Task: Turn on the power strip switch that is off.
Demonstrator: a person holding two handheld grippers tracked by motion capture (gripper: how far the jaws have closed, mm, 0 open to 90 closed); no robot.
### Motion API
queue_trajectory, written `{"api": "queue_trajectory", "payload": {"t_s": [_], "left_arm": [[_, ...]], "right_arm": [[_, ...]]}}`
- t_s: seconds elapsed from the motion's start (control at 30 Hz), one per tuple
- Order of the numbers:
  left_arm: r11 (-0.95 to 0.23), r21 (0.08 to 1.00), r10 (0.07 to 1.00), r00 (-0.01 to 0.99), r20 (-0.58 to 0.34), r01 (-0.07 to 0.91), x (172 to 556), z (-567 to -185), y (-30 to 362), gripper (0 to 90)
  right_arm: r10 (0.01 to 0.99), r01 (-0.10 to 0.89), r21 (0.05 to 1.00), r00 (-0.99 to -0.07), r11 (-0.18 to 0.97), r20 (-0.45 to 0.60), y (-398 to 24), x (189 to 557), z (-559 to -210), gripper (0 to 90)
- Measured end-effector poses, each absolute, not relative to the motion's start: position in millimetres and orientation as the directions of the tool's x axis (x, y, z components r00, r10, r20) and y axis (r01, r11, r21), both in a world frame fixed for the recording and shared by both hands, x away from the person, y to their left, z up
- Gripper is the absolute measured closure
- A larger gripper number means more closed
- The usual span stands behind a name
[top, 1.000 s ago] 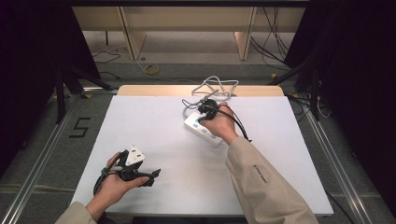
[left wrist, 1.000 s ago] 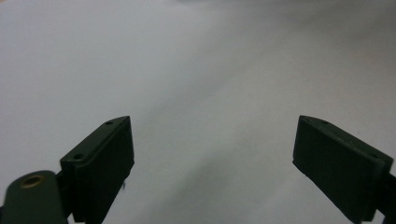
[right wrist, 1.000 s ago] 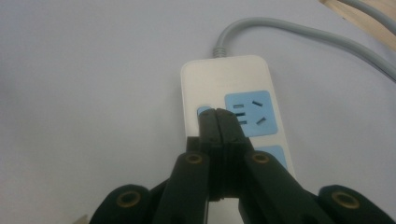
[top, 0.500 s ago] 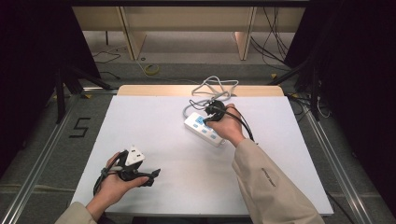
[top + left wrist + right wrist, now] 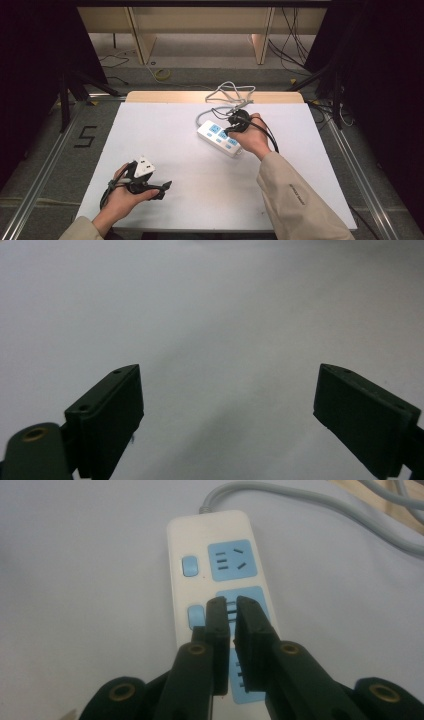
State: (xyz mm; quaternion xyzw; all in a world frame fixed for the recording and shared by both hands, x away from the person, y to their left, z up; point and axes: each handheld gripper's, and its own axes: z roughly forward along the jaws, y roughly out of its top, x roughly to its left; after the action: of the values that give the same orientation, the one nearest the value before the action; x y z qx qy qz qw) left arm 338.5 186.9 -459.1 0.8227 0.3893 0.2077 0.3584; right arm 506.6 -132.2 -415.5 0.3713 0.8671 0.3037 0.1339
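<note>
**Strip lies under my right gripper, long axis running away from it**

The white counter (image 5: 180, 150) carries one thing that matters: the power strip (image 5: 220, 138), lying far right of centre, its grey cord (image 5: 202, 116) leaving the far end and looping off the far edge. In the high view the strip runs on a slant, far-left to near-right. My right hand (image 5: 254, 137) sits at its near-right end, so this hand is much the nearer; my left hand (image 5: 122, 197) rests well apart at the near left.

From the right gripper view the strip (image 5: 200, 545) stretches straight ahead, cord end farthest. My right gripper (image 5: 229, 605) hangs above the middle blue socket (image 5: 252, 600), with a blue switch (image 5: 196, 615) just left of the tips and another socket (image 5: 232, 559) beyond. Its jaws have just been opening a little; a narrow slit stands between them with nothing held.

My left gripper (image 5: 227, 390) is spread wide and empty over bare counter.

Any next move, I judge, runs along that axis.
</note>
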Motion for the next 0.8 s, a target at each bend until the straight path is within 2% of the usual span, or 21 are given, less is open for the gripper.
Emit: {"api": "queue_trajectory", "payload": {"t_s": [0.8], "left_arm": [[-0.439, 0.749, 0.792, 0.607, 0.062, 0.497, 338.4, -459.0, 187.5, 12.1]], "right_arm": [[0.744, 0.571, 0.650, -0.668, 0.501, 0.012, -160.9, 489.9, -414.0, 74.5]]}}
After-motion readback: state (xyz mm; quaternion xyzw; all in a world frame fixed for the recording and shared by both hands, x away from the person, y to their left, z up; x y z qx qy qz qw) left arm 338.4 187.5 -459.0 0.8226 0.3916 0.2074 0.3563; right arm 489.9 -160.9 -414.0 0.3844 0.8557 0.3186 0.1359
